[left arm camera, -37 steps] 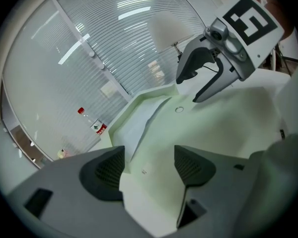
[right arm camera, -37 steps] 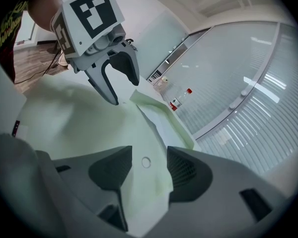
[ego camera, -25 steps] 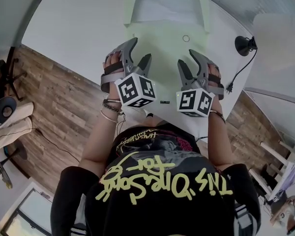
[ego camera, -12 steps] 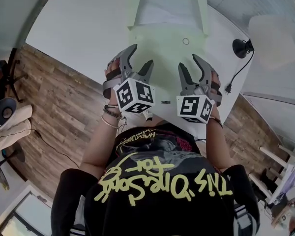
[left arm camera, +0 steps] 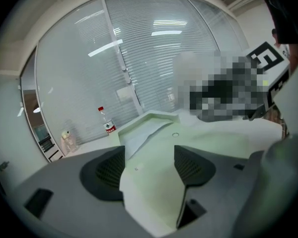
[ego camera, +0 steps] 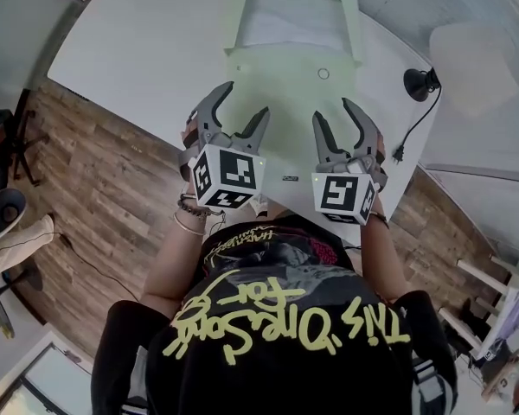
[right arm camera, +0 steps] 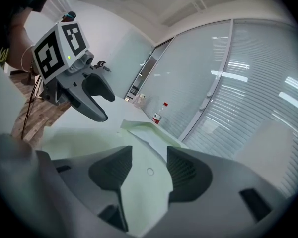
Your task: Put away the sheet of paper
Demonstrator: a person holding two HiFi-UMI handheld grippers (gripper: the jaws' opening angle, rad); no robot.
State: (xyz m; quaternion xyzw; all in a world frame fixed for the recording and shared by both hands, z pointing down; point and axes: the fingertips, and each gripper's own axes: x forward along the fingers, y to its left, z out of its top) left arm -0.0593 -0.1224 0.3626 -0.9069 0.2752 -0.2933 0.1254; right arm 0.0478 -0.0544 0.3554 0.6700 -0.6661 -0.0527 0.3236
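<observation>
A pale green folder (ego camera: 285, 93) lies open on the white table (ego camera: 138, 50), with a snap button (ego camera: 323, 73) on its near half. A white sheet of paper (ego camera: 294, 20) rests in its far half, framed by the green border. My left gripper (ego camera: 245, 99) hovers open over the folder's near left part, nothing between its jaws. My right gripper (ego camera: 333, 111) hovers open over the near right part, also empty. The left gripper view shows the folder (left arm camera: 159, 148) and sheet (left arm camera: 144, 133) beyond the open gripper (left arm camera: 148, 167). Through the right gripper (right arm camera: 145, 175) I see the folder (right arm camera: 139, 192).
A black desk lamp (ego camera: 419, 80) with a cord sits at the table's right edge. A small bottle (left arm camera: 106, 121) with a red cap stands past the folder near a glass wall with blinds. Wooden floor (ego camera: 112, 171) lies left of the table's near edge.
Both grippers have edged forward over the folder's near half, and the left one has turned slightly. Both stayed open and empty. The folder and sheet have not moved.
</observation>
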